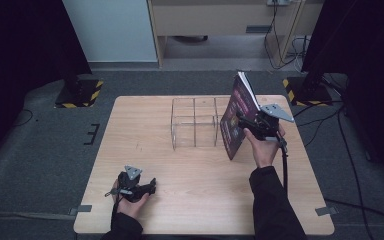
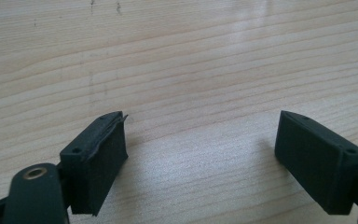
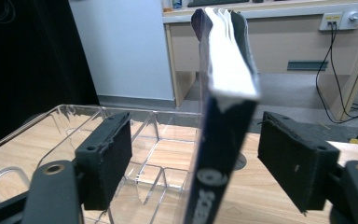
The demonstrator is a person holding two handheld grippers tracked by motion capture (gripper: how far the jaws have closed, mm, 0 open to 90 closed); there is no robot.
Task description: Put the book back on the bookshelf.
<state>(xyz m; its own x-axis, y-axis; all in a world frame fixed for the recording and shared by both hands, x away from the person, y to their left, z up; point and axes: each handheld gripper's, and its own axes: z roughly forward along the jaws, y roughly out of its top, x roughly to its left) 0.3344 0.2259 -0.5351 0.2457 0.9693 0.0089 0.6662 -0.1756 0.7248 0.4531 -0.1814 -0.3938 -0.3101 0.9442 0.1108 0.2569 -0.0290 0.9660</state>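
Note:
A book (image 1: 239, 112) with a dark purple cover stands on edge at the right end of a clear acrylic rack (image 1: 194, 123), its top leaning to the right. My right gripper (image 1: 244, 121) straddles its spine. In the right gripper view the spine (image 3: 220, 135) rises between the two black pads (image 3: 107, 156), with a gap on each side, so the jaws are open. My left gripper (image 1: 152, 186) lies low over the table near the front left edge. Its jaws (image 2: 200, 140) are open with only bare wood between them.
The rack has several compartments (image 3: 158, 154) and stands at the back middle of the wooden table (image 1: 200, 185). Black stands with yellow striped bases (image 1: 79, 92) flank the far corners. Cables (image 1: 285, 165) trail from the right gripper toward the floor.

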